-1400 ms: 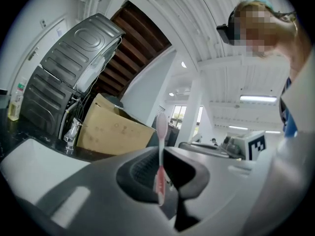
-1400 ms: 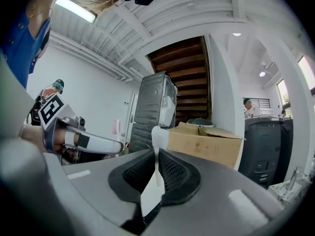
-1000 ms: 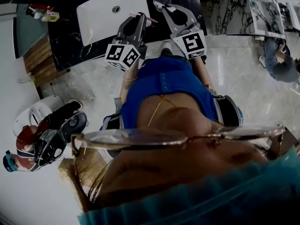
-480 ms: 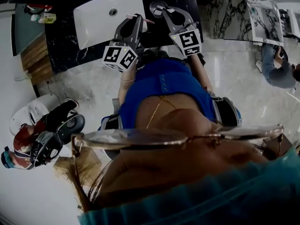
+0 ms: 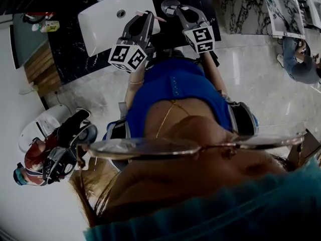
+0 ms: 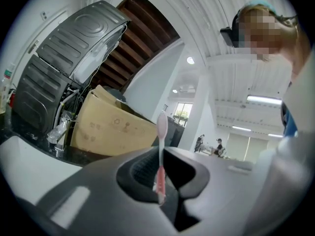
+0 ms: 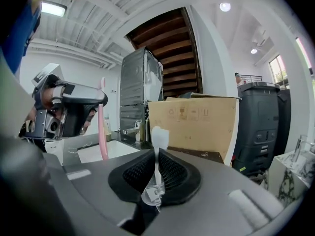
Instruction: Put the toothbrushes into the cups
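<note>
The left gripper [image 6: 163, 173] has its fingers [image 6: 139, 170] squeezed narrow on the pink toothbrush [image 6: 161, 129]. The brush stands straight up between them. Its head is at 12 o'clock, and its bottom end pokes out below the fingers.

The right gripper [image 7: 157, 176] has its fingers [image 7: 134, 173] squeezed narrow too. They hold the white toothbrush [image 7: 156, 156]. This brush also stands up, with its head at 12 o'clock.

In the head view, both grippers reach out toward 12 o'clock over the dark worktop [image 5: 70, 46]. The white sink [image 5: 108, 24] sits in the worktop at 11 o'clock. The tip of the left gripper is over the sink's right edge, and the pink toothbrush sticks out from it toward 3 o'clock. The cup [image 5: 169, 5] stands on the worktop at 12 o'clock, just to the right of the sink. The tip of the right gripper is just beside the cup's rim. I cannot tell if the white toothbrush touches the cup. The pink toothbrush is not in the cup.

In the right gripper view, the left gripper shows at 9 o'clock with the pink brush in it. A tap [image 7: 131, 131] stands behind the sink. A big cardboard box [image 7: 197, 122] stands behind the worktop at 1 o'clock.

Another person [image 5: 298, 64] is on the floor at 2 o'clock in the head view, well apart from the worktop.
</note>
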A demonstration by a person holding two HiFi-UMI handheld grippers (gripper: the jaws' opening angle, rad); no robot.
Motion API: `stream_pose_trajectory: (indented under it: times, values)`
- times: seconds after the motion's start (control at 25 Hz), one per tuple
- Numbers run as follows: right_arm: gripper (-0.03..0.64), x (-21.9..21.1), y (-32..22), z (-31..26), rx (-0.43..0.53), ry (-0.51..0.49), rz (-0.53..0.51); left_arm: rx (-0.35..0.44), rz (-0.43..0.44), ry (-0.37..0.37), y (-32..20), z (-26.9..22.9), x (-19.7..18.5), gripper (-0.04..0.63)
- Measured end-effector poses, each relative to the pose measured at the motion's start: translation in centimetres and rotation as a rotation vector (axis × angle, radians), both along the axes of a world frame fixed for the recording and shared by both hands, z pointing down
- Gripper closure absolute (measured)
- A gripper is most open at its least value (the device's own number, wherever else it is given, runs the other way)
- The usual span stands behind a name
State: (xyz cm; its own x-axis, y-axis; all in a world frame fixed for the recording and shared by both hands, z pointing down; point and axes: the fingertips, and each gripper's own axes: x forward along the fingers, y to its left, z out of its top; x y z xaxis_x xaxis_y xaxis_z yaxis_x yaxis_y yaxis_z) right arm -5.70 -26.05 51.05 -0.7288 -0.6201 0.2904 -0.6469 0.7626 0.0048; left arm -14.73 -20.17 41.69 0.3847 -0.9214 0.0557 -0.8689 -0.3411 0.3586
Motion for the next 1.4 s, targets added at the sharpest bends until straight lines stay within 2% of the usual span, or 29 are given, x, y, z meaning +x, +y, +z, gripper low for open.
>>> stream_pose_trajectory:
  times: [0.4,0.6,1.0,1.4]
  values:
    - [0.592,0.3,-0.9,2.7,-0.061,-0.049,0.075,-0.013,0.016,0.007,-0.4,0.3,-1.3,0.574]
    - [0.589,1.0,-1.1,3.4,-0.11,-0.119,0.116,-0.014,0.028,0.021,-0.6,0.4,-1.4,0.574]
    - [0.573,1.0,-0.7,3.6,-0.13,-0.108,0.096,-0.015,0.041,0.027,-0.8,0.7,-1.6,0.574]
    - [0.418,0.6,-0.1,3.2,-0.165,-0.157,0.07,-0.02,0.046,0.028,-0.8,0.8,-1.5,0.574]
